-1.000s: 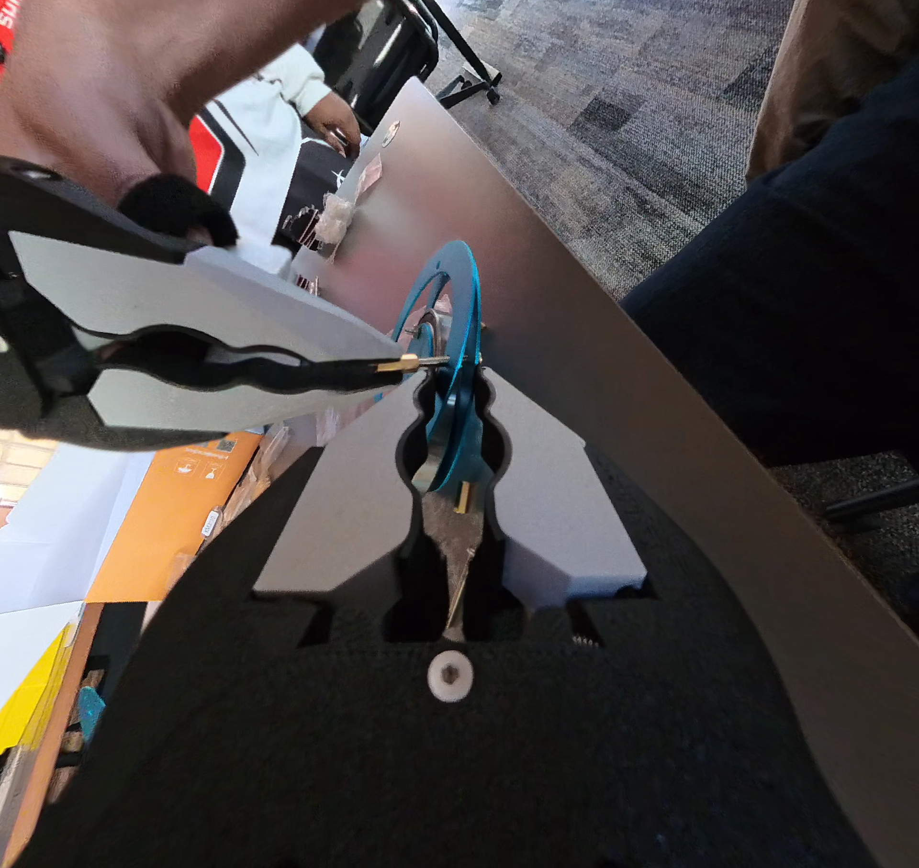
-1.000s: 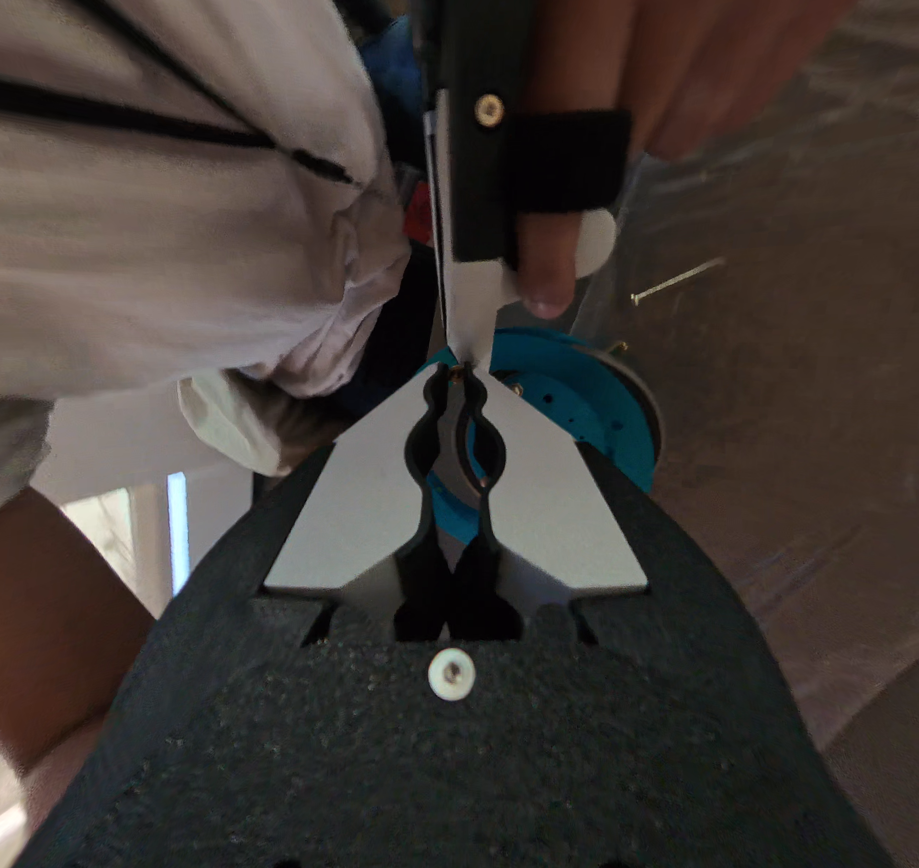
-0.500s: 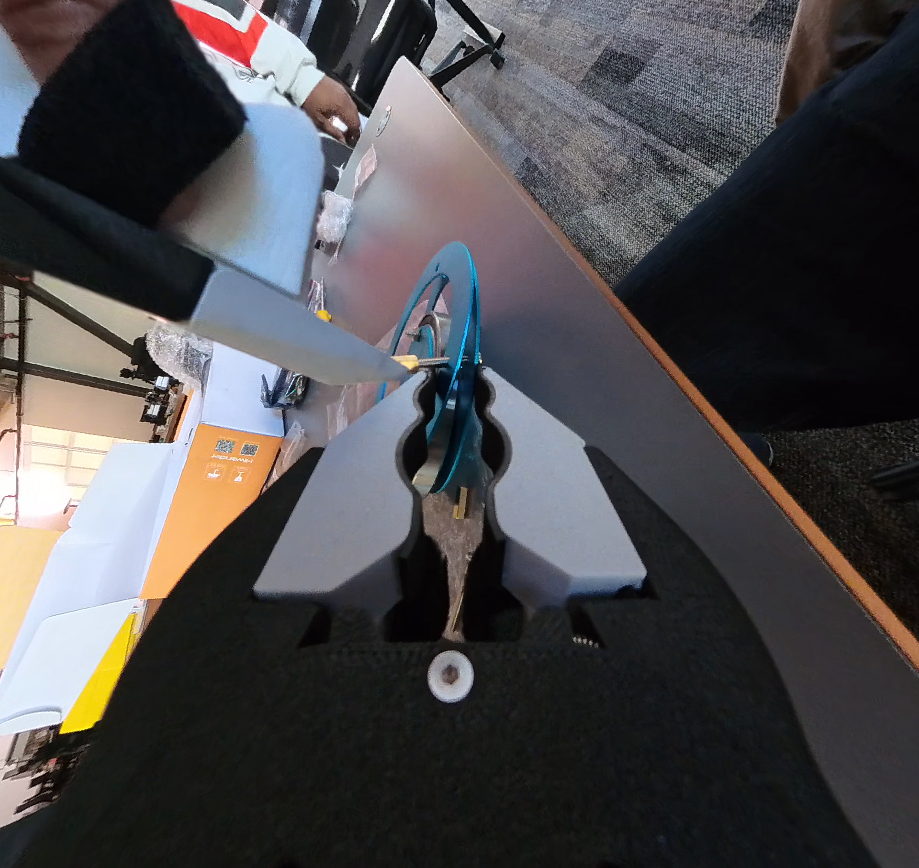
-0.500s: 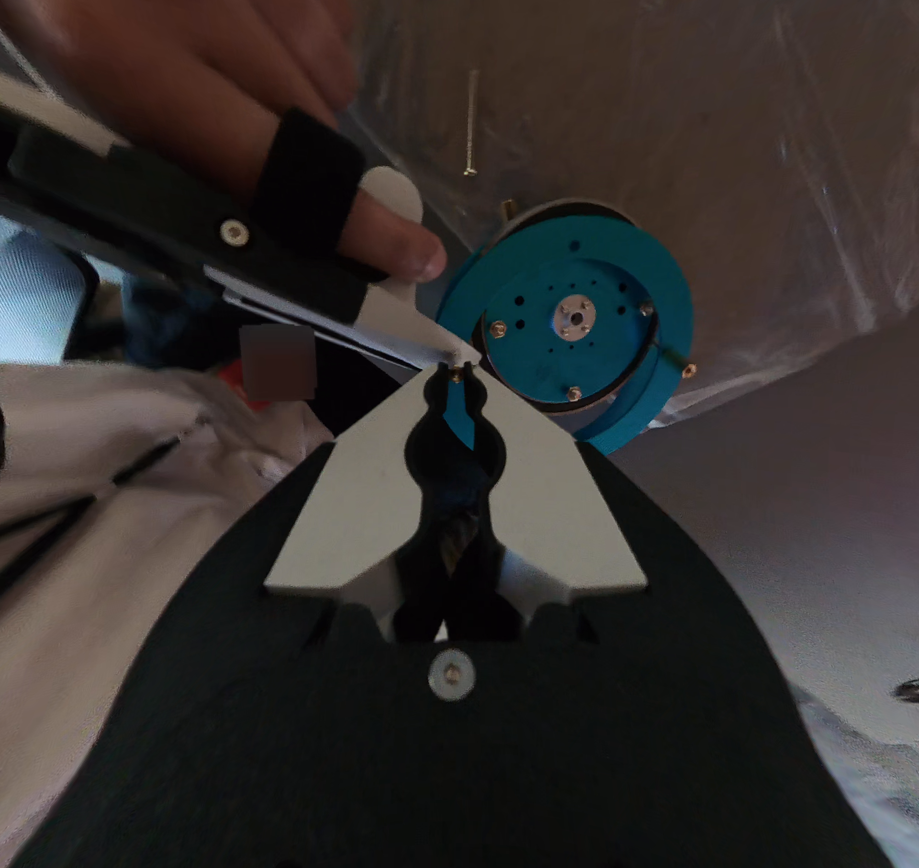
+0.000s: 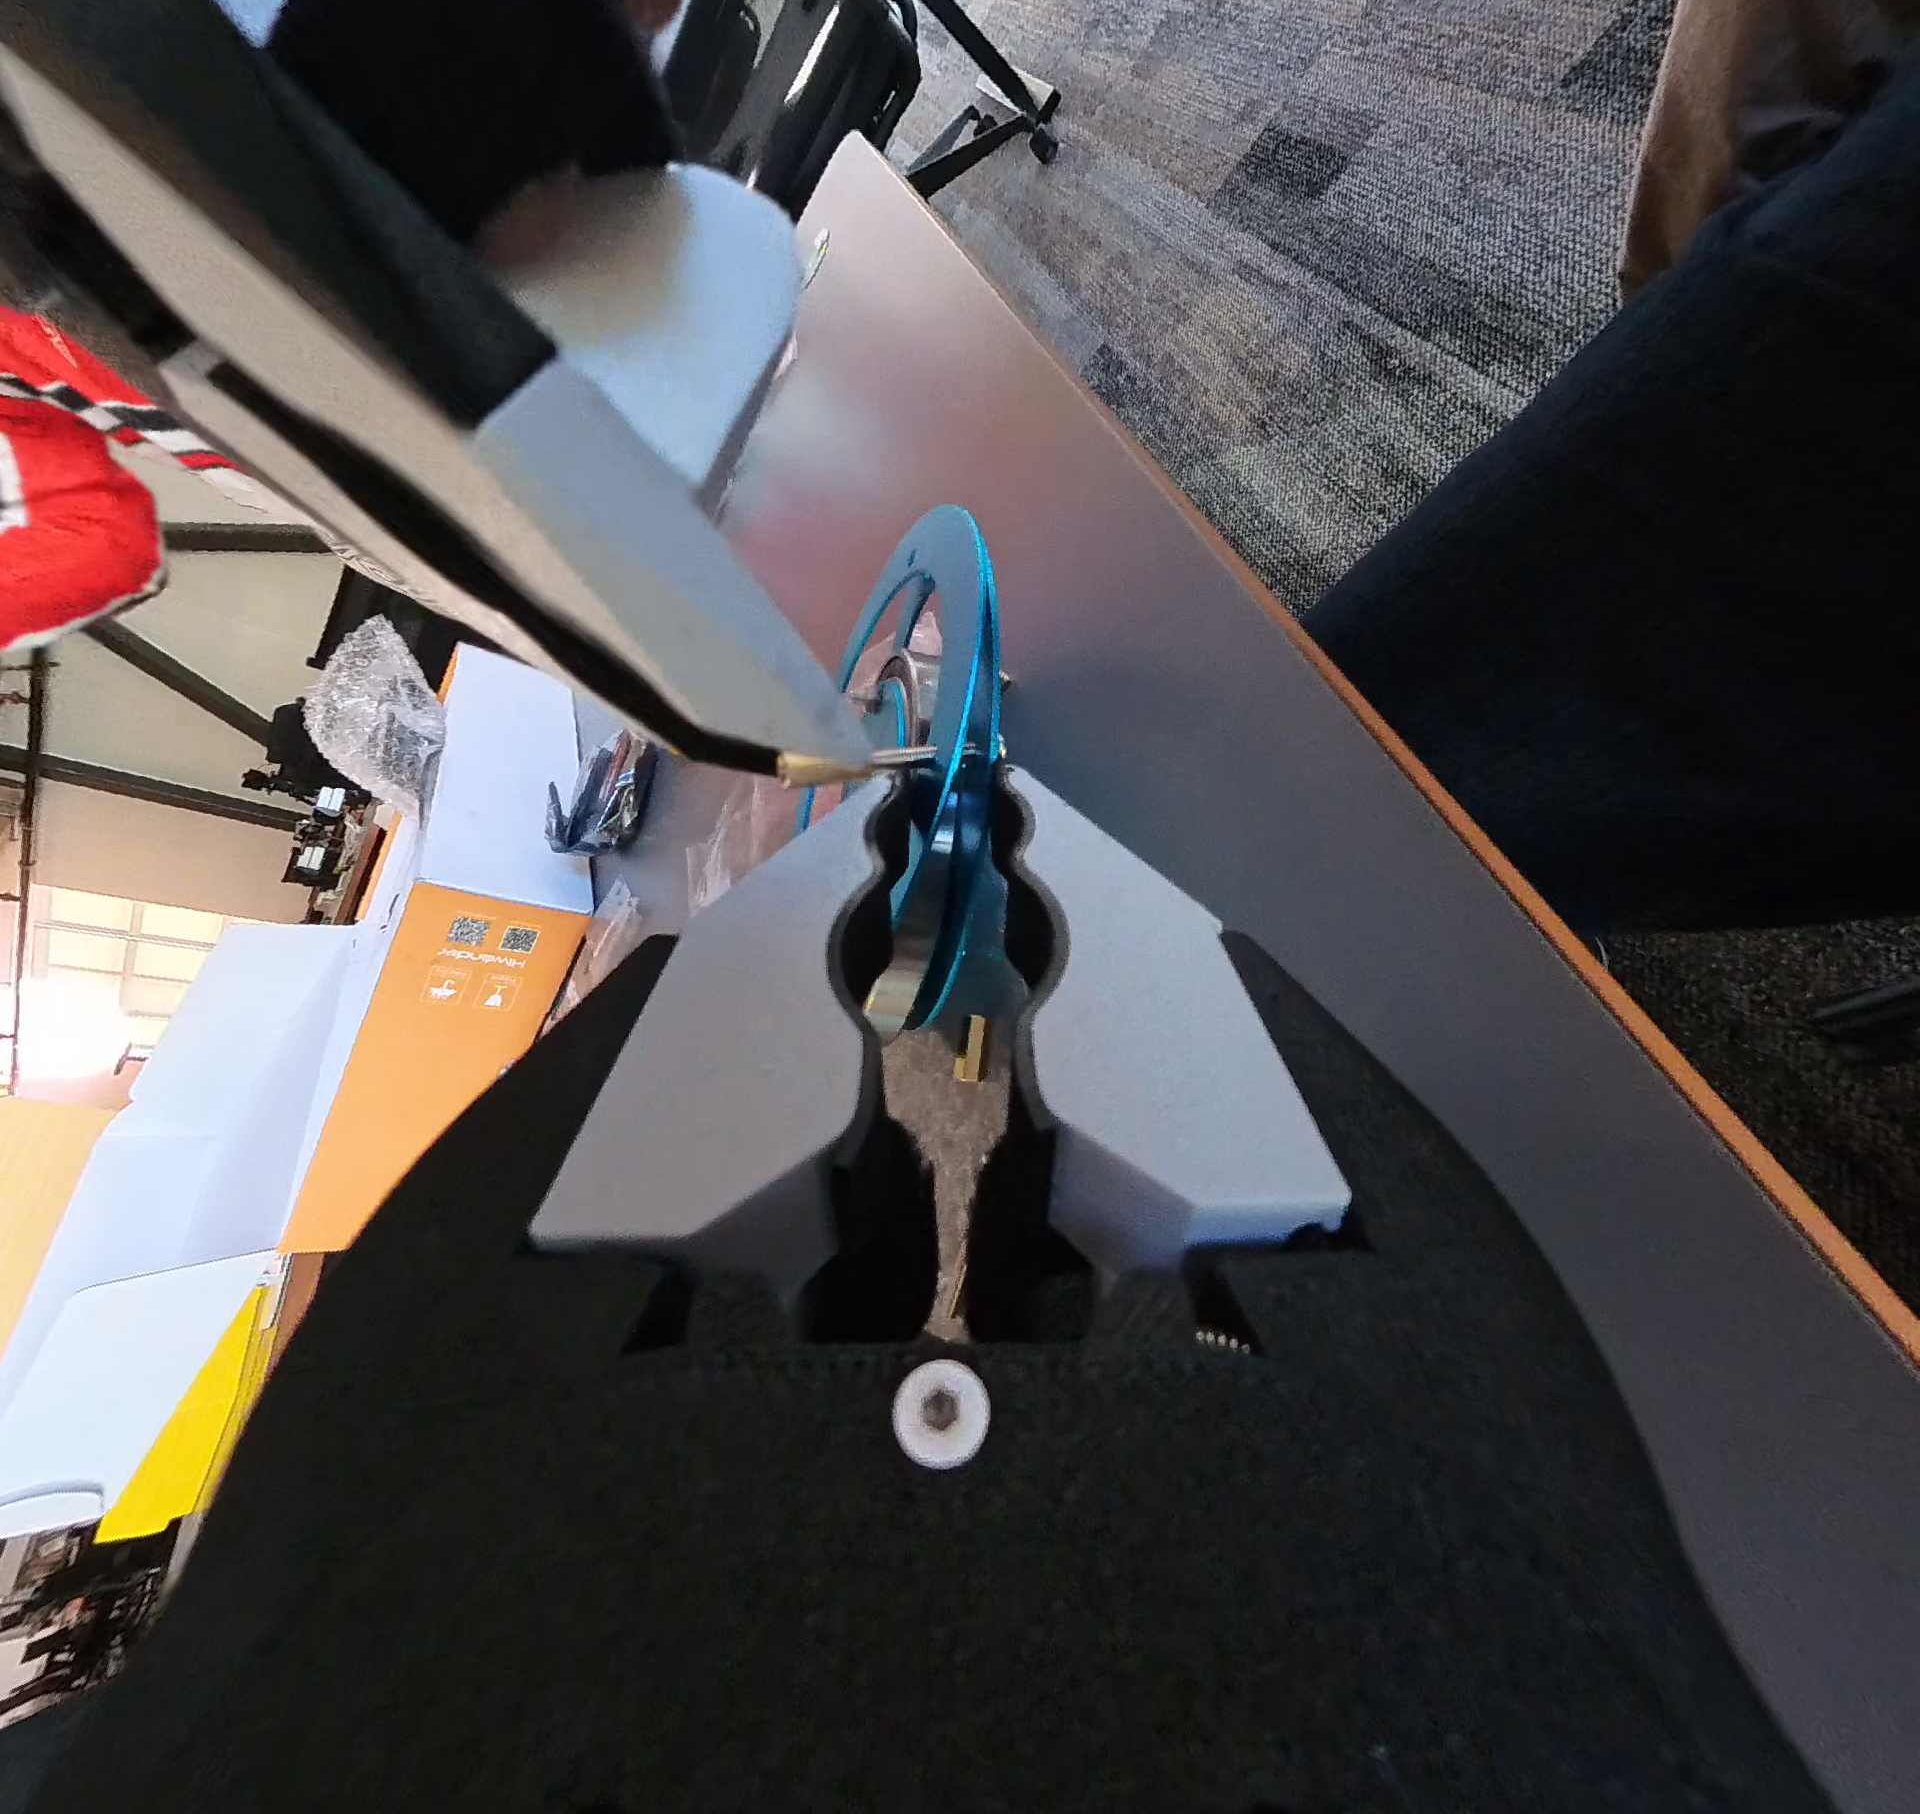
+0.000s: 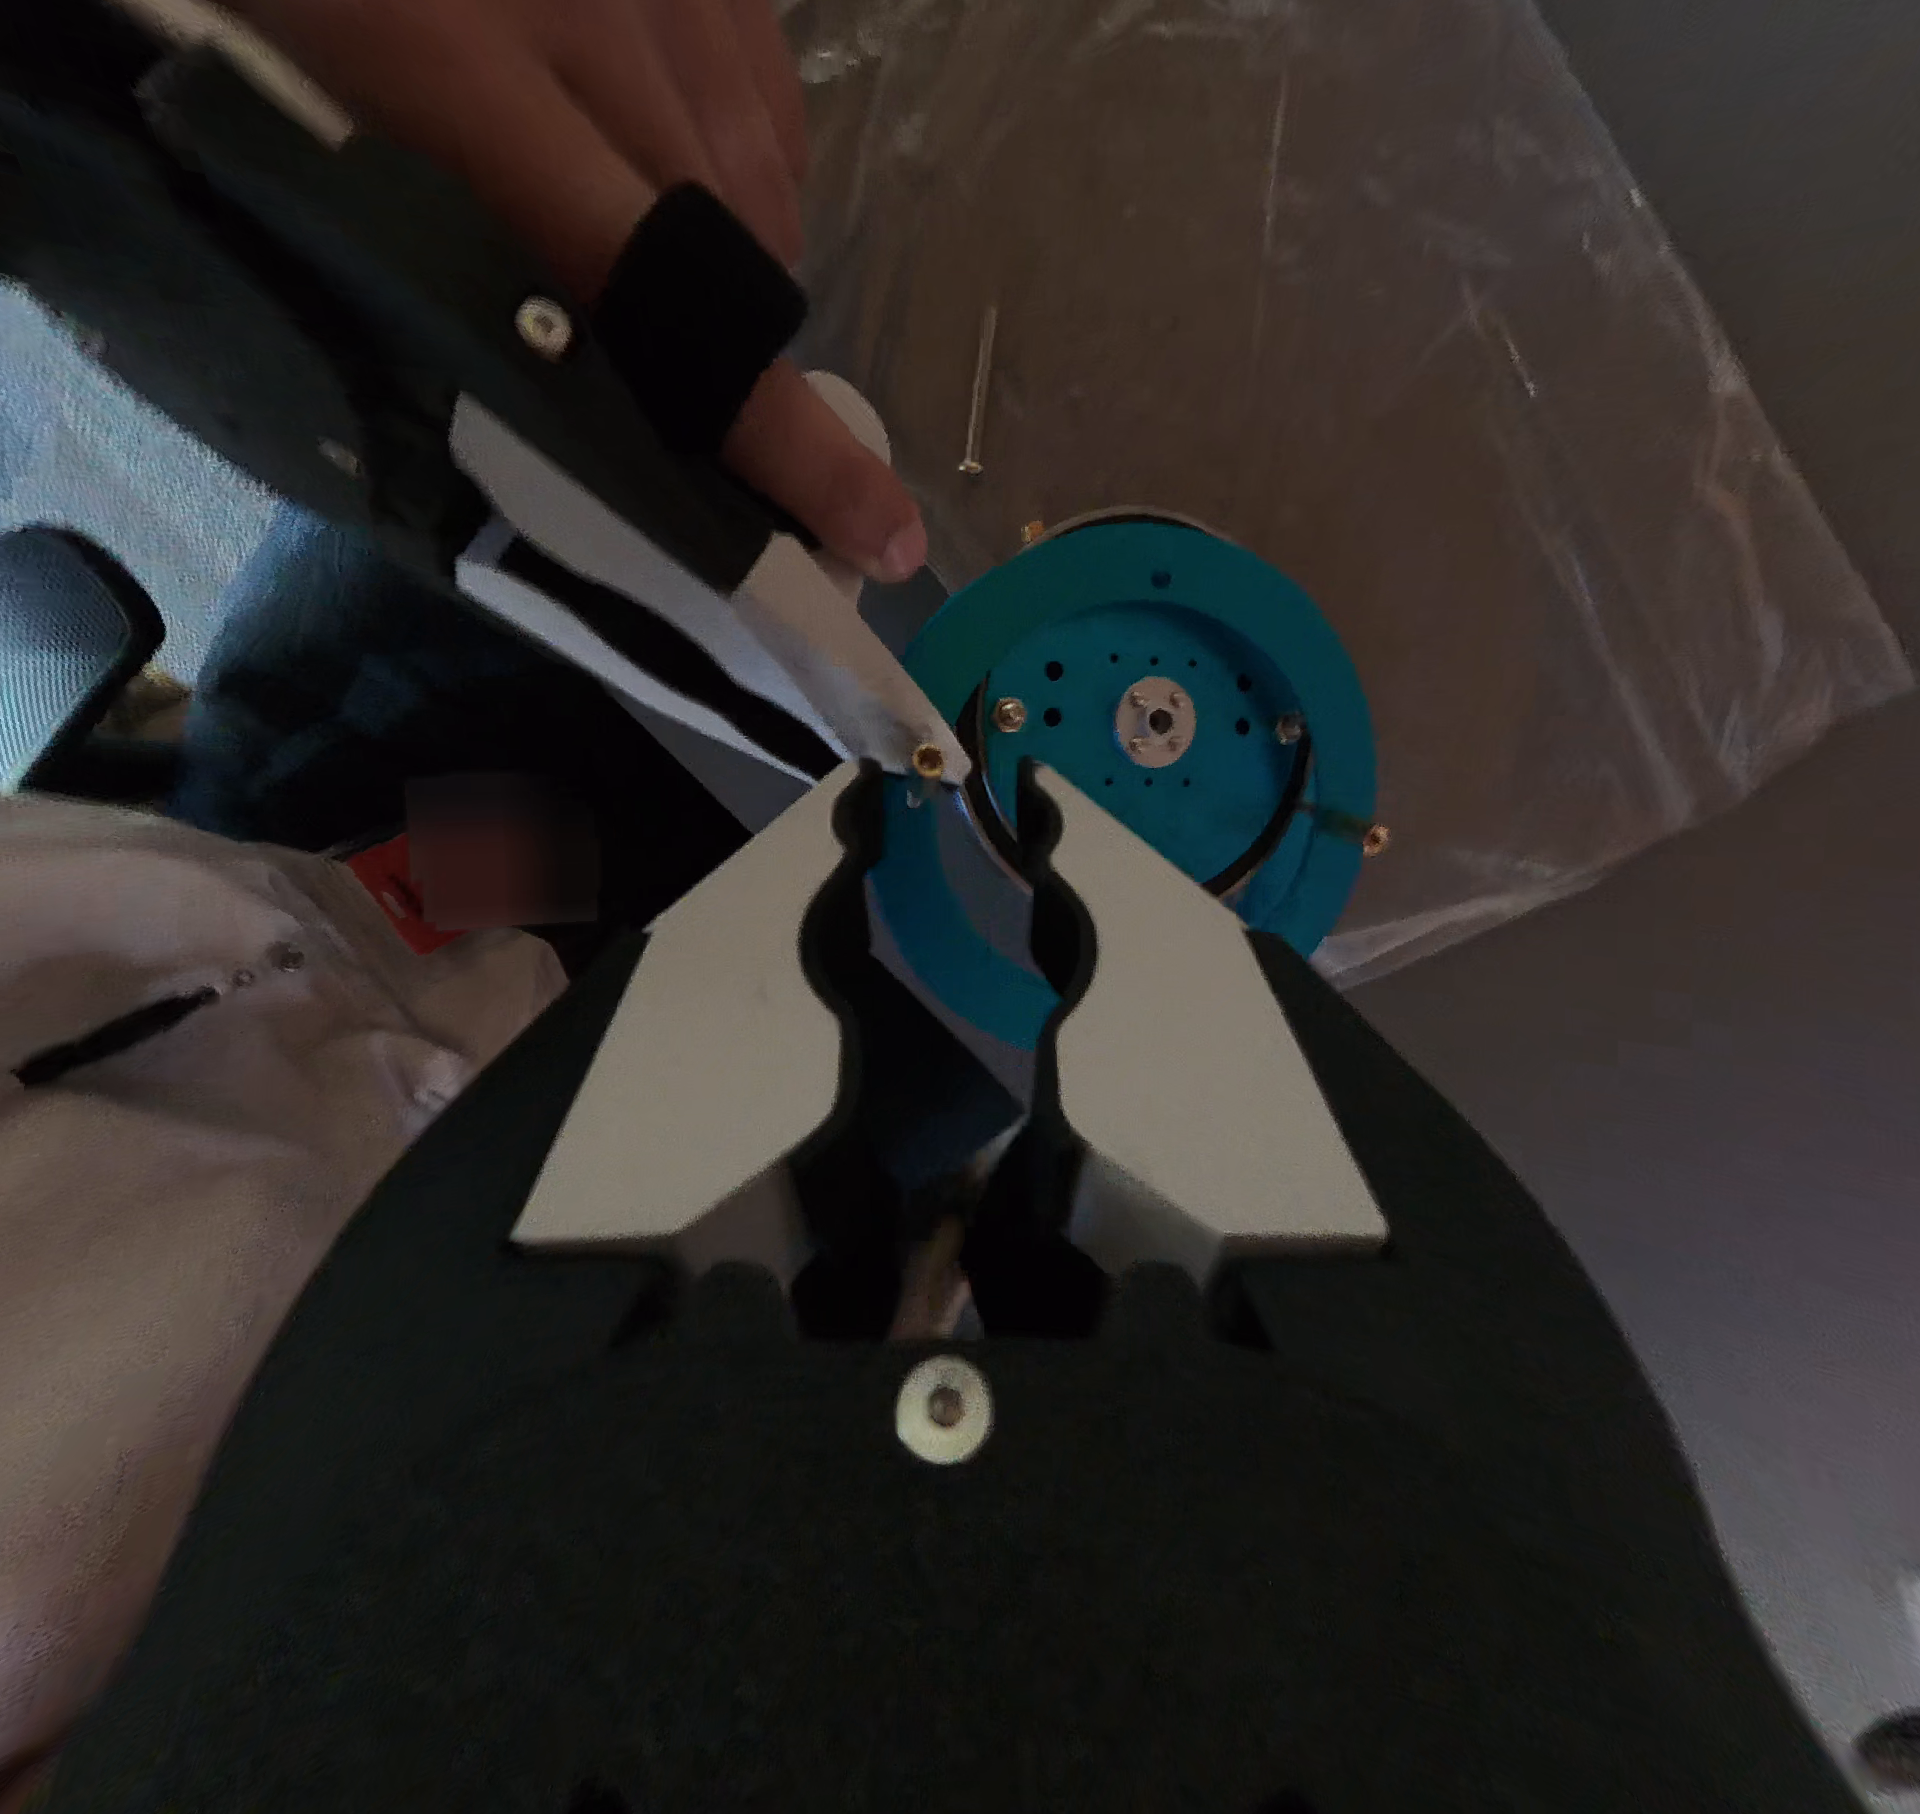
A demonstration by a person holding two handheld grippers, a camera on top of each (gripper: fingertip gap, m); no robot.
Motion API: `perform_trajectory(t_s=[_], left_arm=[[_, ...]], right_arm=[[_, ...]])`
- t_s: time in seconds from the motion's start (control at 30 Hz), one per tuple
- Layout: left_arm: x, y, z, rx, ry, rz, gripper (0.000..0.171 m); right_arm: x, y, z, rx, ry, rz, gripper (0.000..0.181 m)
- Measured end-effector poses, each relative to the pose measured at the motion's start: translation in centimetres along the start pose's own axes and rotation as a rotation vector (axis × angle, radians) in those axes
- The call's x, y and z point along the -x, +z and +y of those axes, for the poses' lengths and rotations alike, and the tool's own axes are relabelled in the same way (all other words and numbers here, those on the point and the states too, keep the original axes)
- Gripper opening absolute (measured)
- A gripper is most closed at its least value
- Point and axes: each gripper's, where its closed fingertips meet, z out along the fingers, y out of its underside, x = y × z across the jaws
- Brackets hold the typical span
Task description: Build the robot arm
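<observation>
Right gripper (image 6: 945, 769) has opened since half a second ago, its tips either side of the brass standoff (image 6: 928, 756) at the blue disc (image 6: 1143, 621) rim, while the left gripper (image 5: 943, 788) clamps that disc edge-on, with the worktop (image 5: 1195, 725) behind the disc.

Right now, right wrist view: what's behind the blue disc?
Behind the blue disc: a clear plastic bag spread on the grey table, with a long thin screw on it. Whatever lies directly behind the disc is covered.
</observation>
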Motion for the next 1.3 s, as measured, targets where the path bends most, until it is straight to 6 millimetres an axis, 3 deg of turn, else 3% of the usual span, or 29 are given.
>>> perform_trajectory(t_s=[0.17, 0.23, 0.3, 0.43, 0.5, 0.6, 0.67, 0.77, 0.83, 0.87, 0.97, 1.07, 1.3], left_arm=[[-0.2, 0.0, 0.0, -0.004, 0.009, 0.007, 0.014], [-0.1, 0.0, 0.0, -0.009, 0.004, 0.007, 0.015], [-0.1, -0.1, 0.1, -0.016, -0.007, 0.011, 0.015], [0.3, -0.3, 0.1, -0.031, -0.043, 0.013, 0.015], [0.4, -0.3, 0.1, -0.039, -0.062, 0.015, 0.015], [0.5, -0.4, 0.2, -0.047, -0.076, 0.021, 0.015], [0.5, -0.4, 0.2, -0.055, -0.092, 0.027, 0.015], [0.8, -0.6, 0.3, -0.076, -0.131, 0.037, 0.015], [1.0, -0.8, 0.4, -0.088, -0.15, 0.043, 0.015], [1.1, -0.8, 0.4, -0.092, -0.157, 0.043, 0.015], [1.1, -0.8, 0.4, -0.098, -0.164, 0.048, 0.015], [1.0, -0.7, 0.4, -0.094, -0.154, 0.05, 0.015], [1.0, -0.7, 0.5, -0.1, -0.167, 0.054, 0.015]], right_arm=[[-0.5, -0.3, 0.5, -0.049, -0.491, -0.04, 0.022], [-0.5, -1.0, -1.1, -0.183, -0.689, -0.042, 0.006], [-1.2, -2.1, -3.2, -0.349, -0.833, 0.0, 0.004], [-3.1, -6.4, -8.2, -0.817, -0.922, 0.105, 0.0], [-3.6, -7.7, -9.6, -0.918, -0.844, -0.024, 0.0], [-3.2, -8.6, -10.1, -0.974, -0.784, -0.377, 0.016], [-2.7, -8.8, -9.2, -1.005, -0.814, -0.635, 0.021], [-2.4, -8.7, -7.6, -0.951, -0.872, -0.874, 0.023], [-2.2, -7.2, -5.8, -0.773, -0.99, -0.952, 0.003], [-1.9, -6.6, -4.9, -0.664, -1.042, -1.004, 0.003], [-1.2, -4.9, -3.1, -0.352, -1.164, -1.104, 0.024], [-0.8, -3.2, -2.3, -0.13, -1.313, -1.106, 0.024], [0.2, -1.5, -2.2, -0.006, -1.506, -1.161, 0.016]])
